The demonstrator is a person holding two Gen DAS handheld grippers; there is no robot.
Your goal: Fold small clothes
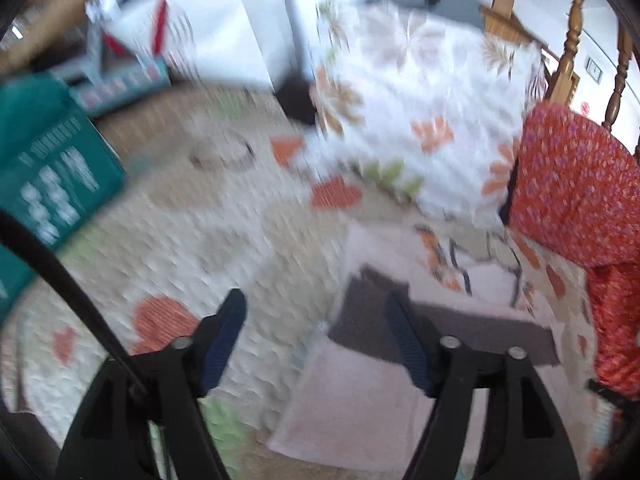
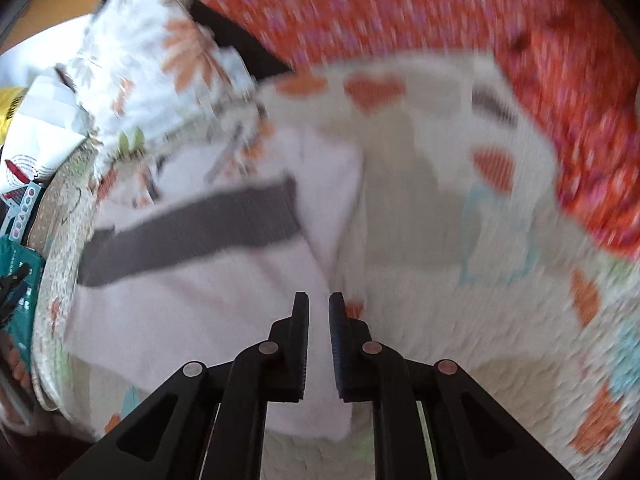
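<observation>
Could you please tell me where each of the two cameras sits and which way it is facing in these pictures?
Left wrist: on the left gripper, tilted down over the patterned quilt, a pale pink garment with a grey band at lower right; its own two fingers stand wide apart, nothing between them.
Right wrist: on the right gripper, looking steeply down at the pink garment; its fingers are nearly together over the garment's edge, a grip unclear.
Shared: garment, quilt, floral pillow, red patterned cloth.
</observation>
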